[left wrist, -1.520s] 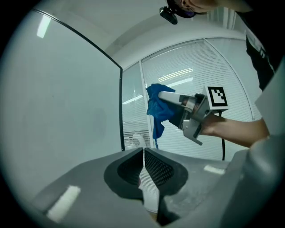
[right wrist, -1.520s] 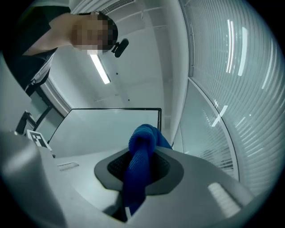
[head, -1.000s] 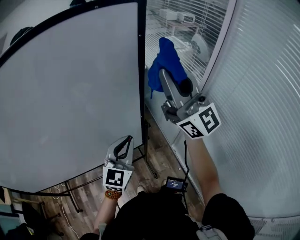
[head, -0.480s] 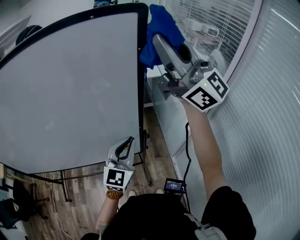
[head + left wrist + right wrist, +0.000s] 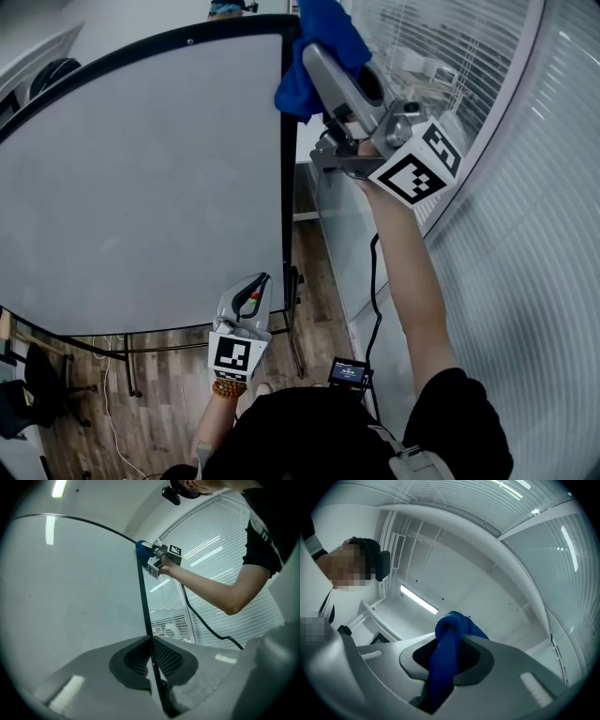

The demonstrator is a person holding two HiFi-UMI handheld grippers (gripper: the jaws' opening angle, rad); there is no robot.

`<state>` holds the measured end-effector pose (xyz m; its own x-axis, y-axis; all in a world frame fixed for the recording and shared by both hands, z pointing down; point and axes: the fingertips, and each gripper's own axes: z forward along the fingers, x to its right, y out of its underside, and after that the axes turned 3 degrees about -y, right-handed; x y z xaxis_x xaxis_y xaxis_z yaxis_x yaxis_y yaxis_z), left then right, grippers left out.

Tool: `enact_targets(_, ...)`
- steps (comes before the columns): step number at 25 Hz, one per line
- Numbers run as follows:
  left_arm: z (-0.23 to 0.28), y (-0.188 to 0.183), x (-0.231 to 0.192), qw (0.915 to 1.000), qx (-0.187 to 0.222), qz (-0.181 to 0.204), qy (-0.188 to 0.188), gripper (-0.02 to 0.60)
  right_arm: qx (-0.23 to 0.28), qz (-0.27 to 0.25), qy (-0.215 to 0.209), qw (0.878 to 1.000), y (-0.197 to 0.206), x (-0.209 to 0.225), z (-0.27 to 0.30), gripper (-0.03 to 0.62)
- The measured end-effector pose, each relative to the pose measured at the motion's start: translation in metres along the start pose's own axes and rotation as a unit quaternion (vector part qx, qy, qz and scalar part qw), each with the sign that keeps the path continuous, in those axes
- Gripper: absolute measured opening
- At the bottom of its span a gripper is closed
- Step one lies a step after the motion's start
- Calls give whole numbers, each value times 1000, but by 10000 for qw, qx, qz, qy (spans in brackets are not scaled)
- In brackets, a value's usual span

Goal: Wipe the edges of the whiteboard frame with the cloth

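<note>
The person is standing at the right side of the whiteboard (image 5: 141, 178), working with arms at two heights. The left gripper (image 5: 251, 283) is gripping the black frame (image 5: 285, 187) low on its right edge. From the head view alone that grip is hard to judge. The left gripper view is settling it: the two dark ribbed pads are pressing together on the thin edge, which is running straight up between them.

The right gripper (image 5: 317, 58) is reaching high, with the arm (image 5: 403, 272) stretched up and a black cable (image 5: 373, 281) trailing along it. It is pinching the blue cloth (image 5: 328, 28) in its jaws. The right gripper view is showing the cloth bunched between the pads and spilling over the tips, with only the ceiling and a strip light (image 5: 419, 600) beyond (no board in sight there at all).

Where the cloth is sitting is coming from the other two views. From the head it is covering the top of the frame's right edge. From the left gripper, looking up along that edge, it is lying right at the upper right corner, where the top edge meets the side.

Only the head view is showing the wooden floor (image 5: 178, 375) under the board's stand and the blinds (image 5: 525, 281) at the person's right.
</note>
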<state>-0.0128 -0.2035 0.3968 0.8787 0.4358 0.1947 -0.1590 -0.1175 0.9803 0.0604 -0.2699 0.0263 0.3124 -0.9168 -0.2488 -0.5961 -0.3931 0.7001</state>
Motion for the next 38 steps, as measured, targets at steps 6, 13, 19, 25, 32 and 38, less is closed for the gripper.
enact_targets(6, -4, 4, 1, 10000, 26, 44, 52, 9, -446, -1069, 303, 9928, -4, -13, 6, 84)
enact_targets(13, 5, 15, 9, 9997, 89, 75, 234, 9, -183, -59, 4, 9998, -2, -2, 7, 80)
enact_targets(19, -2, 5, 7, 9996, 102, 39, 259, 9, -56, 455, 95, 9989, -3, 10, 7, 81)
enact_targets(25, 1, 14, 5, 9997, 79, 31, 248, 9, -365, -223, 452, 9981, 2, 6, 3, 80)
enact_targets(32, 3, 5, 10, 9992, 176, -17, 358, 9, -427, -238, 470, 9977, 1, 3, 8, 81)
enact_targets(38, 5, -1, 11, 9989, 211, -2, 415, 9, -457, -197, 457, 9977, 3, 4, 8, 83)
